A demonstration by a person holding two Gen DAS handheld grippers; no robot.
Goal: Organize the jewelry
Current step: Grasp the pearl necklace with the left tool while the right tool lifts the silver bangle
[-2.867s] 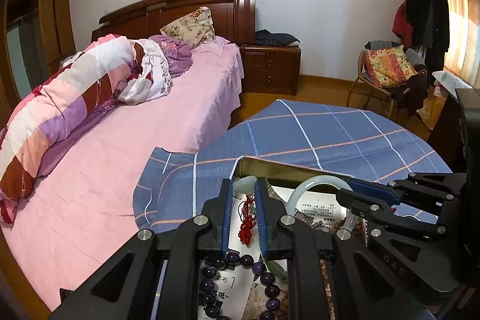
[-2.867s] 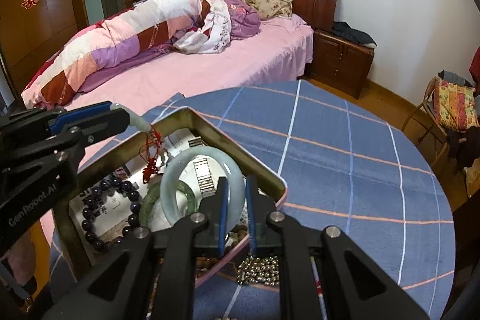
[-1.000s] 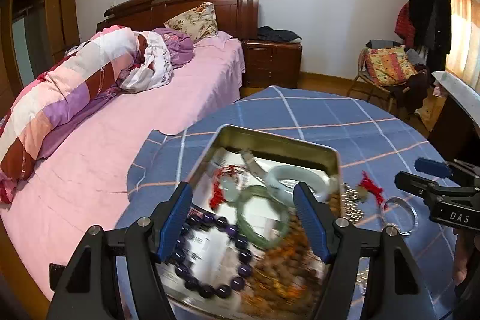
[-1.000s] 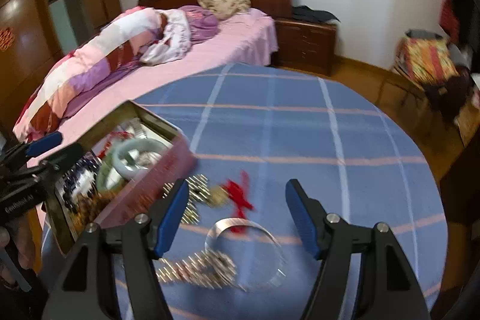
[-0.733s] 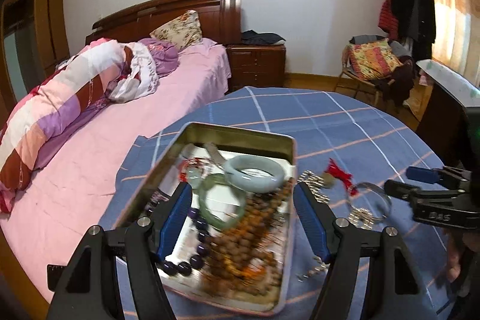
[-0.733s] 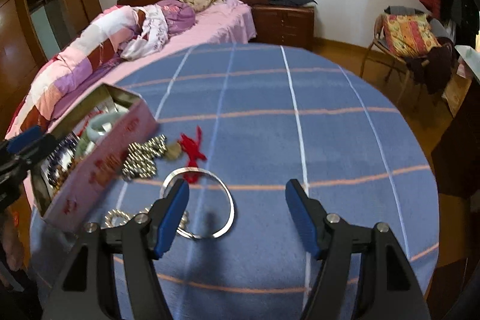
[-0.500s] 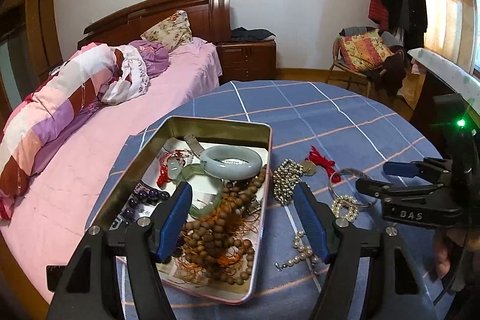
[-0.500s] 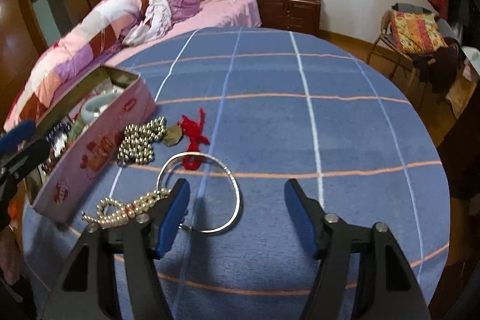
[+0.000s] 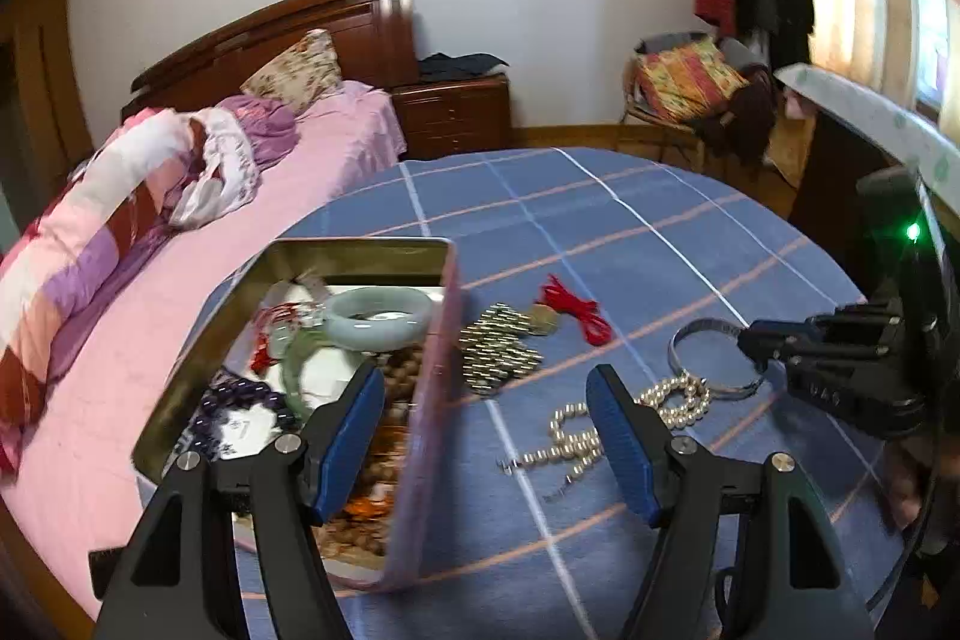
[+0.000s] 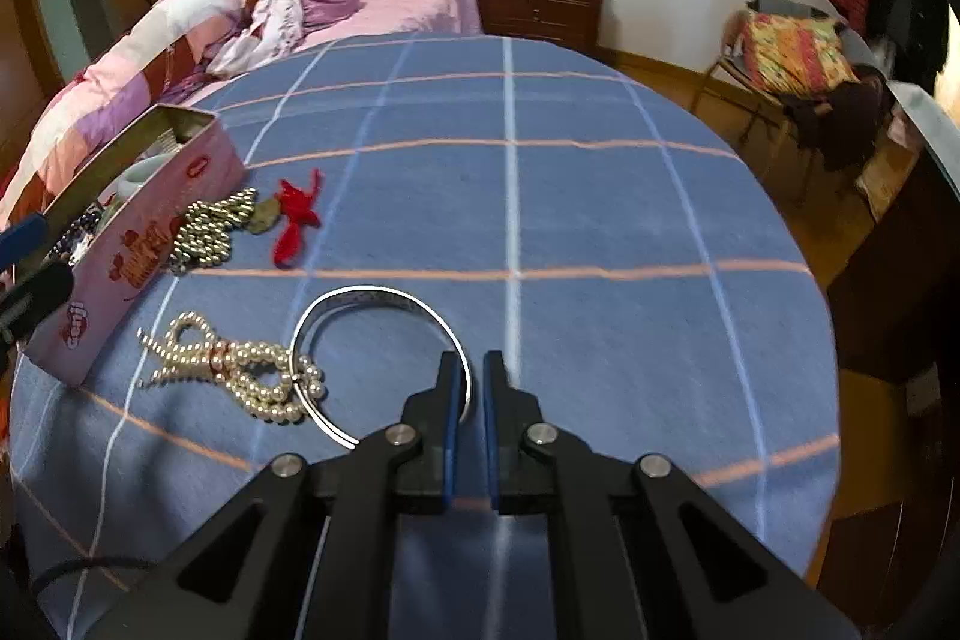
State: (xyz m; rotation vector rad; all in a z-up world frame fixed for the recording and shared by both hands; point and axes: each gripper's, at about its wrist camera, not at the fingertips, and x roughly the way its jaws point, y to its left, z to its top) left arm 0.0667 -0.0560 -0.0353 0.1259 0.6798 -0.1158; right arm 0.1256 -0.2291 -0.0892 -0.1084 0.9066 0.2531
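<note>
My right gripper (image 10: 476,370) points down at the silver bangle (image 10: 372,293) on the blue checked cloth, its jaws closing tight on the bangle's near right rim. In the left wrist view that gripper (image 9: 747,340) meets the silver bangle (image 9: 702,325) at the right. My left gripper (image 9: 483,376) hangs open and holds nothing, straddling the right wall of the open pink tin (image 9: 360,247). Inside the tin lie a pale jade bangle (image 9: 378,319), purple beads (image 9: 240,394) and brown beads (image 9: 402,370). A pearl strand (image 10: 240,364), a gold bead bunch (image 10: 210,226) and a red tassel (image 10: 294,214) lie loose beside the tin.
The round table's edge (image 10: 798,280) drops off to a wooden floor on the right. A pink bed (image 9: 180,280) runs along the table's left side. A nightstand (image 9: 456,112) and a chair with a patterned cushion (image 10: 792,46) stand at the back.
Both grippers have swung right, away from the tin toward the loose jewelry. The right gripper dropped to the silver bangle and went from wide open to shut on its rim.
</note>
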